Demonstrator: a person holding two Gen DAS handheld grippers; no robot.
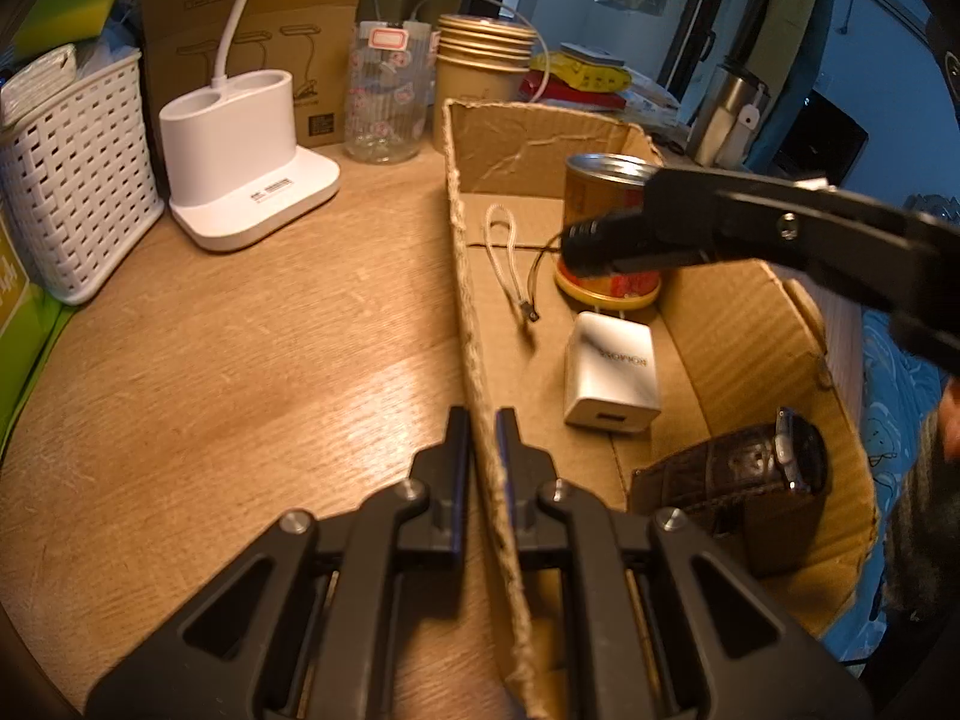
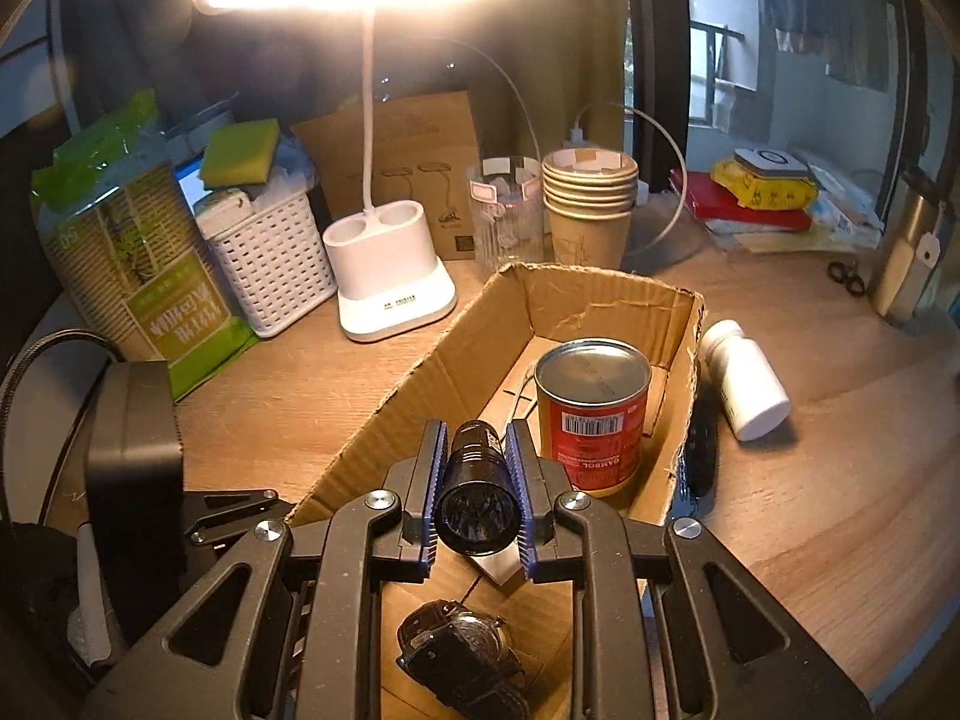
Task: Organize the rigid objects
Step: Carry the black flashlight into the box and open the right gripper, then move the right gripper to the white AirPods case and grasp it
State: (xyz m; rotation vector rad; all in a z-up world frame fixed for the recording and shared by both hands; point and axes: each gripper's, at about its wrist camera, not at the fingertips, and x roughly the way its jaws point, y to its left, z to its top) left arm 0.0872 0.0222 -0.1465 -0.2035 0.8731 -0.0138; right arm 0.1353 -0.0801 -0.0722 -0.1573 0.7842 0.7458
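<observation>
Clearly, a black cylindrical flashlight (image 2: 477,501), ribbed at its barrel and glassy at the lens, is pinched between the fingers of the right gripper (image 2: 477,483) and is held above the open cardboard box (image 1: 750,324), not yet set down. Already lying in the box are a red-labelled metal can (image 2: 591,411) with a dull silver lid, a glossy white charger cube (image 1: 609,375), a watch (image 1: 756,468) on a dark, grained leather strap, and a thin pale cord loop (image 1: 501,246). The left gripper (image 1: 483,438) is closed on the box's ragged corrugated wall, its fingers pressed against either face, apparently to steady it. Outside the box, on the wood-grain bench (image 1: 252,360), a smooth white plastic bottle (image 2: 747,381) lies on its side just beside the far wall. Judged from this, the sorting is well advanced: the flashlight remains to be released, and the bottle probably remains to be collected.
</observation>
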